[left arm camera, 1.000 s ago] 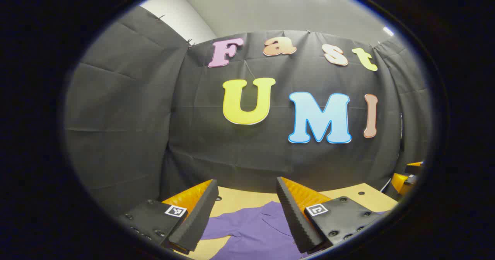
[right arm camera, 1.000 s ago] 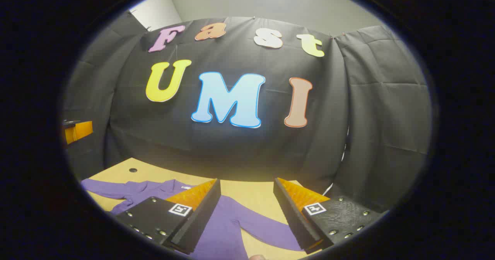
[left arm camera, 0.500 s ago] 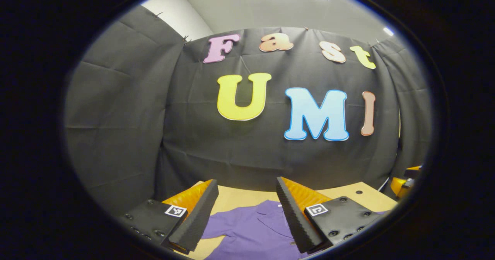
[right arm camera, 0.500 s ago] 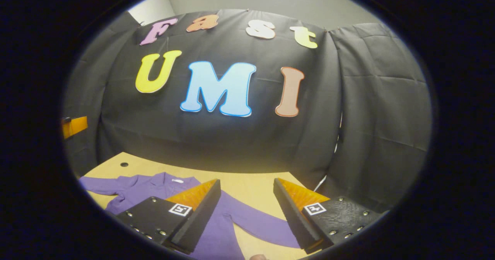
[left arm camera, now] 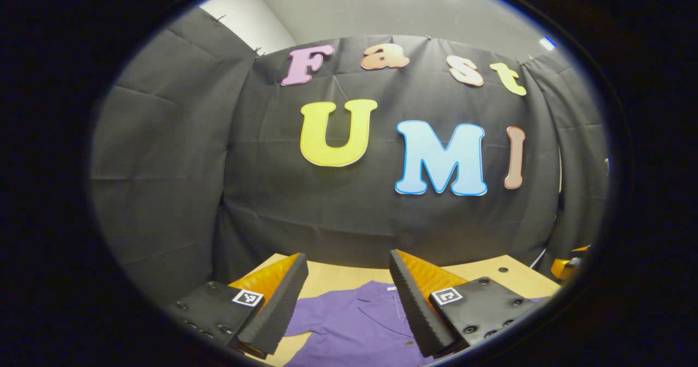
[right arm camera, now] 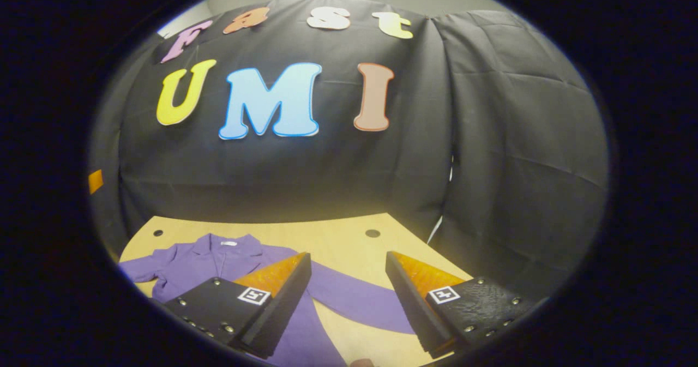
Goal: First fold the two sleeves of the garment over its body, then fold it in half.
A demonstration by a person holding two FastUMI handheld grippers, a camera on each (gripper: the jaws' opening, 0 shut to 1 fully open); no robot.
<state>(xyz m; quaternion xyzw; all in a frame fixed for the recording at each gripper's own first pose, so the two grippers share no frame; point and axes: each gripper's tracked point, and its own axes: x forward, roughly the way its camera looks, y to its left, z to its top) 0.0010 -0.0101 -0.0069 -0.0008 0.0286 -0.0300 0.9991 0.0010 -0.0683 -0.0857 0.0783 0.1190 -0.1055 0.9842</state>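
Right gripper view: your purple collared long-sleeved garment (right arm camera: 218, 258) lies flat on the light wooden worktop (right arm camera: 338, 244), one sleeve (right arm camera: 354, 301) stretched between your right tongs (right arm camera: 348, 296), released above it; left tongs (left arm camera: 349, 301) likewise released over the collar (left arm camera: 376, 301).

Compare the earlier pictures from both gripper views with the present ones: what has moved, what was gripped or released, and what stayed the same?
The right gripper has tipped downward and swung right, bringing more of the table and the garment's right sleeve into its view. The left gripper has dipped slightly toward the purple garment. Nothing was gripped or released. Both grippers stay open; the garment lies flat, sleeves unfolded.
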